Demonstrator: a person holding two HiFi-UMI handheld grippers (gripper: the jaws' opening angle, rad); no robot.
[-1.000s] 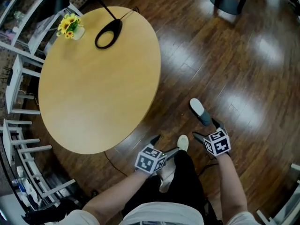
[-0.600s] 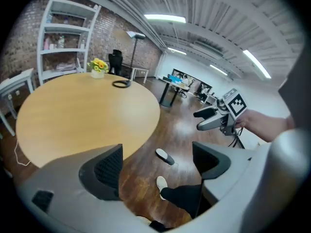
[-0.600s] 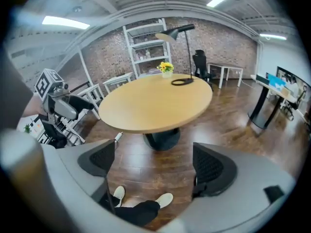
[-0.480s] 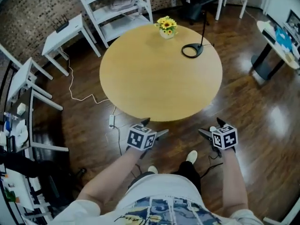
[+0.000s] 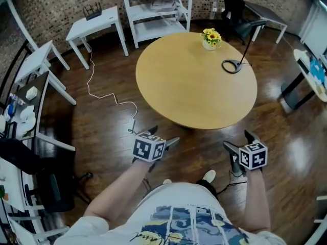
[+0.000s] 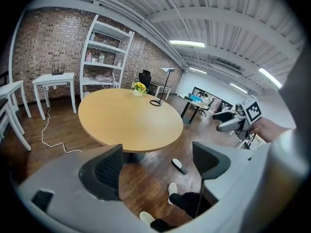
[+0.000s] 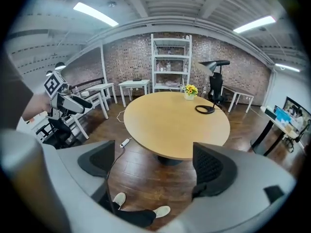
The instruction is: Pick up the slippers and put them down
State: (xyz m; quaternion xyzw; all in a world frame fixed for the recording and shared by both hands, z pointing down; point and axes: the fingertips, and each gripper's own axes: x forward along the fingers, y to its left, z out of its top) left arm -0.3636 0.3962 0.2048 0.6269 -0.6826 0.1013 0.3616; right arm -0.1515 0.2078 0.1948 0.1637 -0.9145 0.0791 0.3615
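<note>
One dark slipper (image 6: 179, 166) with a pale sole lies on the wood floor beside the round table's foot, seen only in the left gripper view. In the head view I cannot pick it out; my right gripper (image 5: 238, 140) hangs over that spot. No second slipper shows. My left gripper (image 5: 163, 137) is held at waist height near the table's front edge. Both grippers stand open with nothing between the jaws, well above the floor. My own white shoes (image 5: 208, 176) show below them.
A round wooden table (image 5: 194, 86) carries a flower vase (image 5: 210, 39) and a black desk lamp (image 5: 232, 65). Behind it stand a white shelf (image 5: 158, 9) and white side tables (image 5: 97, 24). A white cable (image 5: 110, 98) runs across the floor at left.
The head view has lifted from the floor by the slipper to take in the whole table and room. Both grippers have stayed open in front of my body.
</note>
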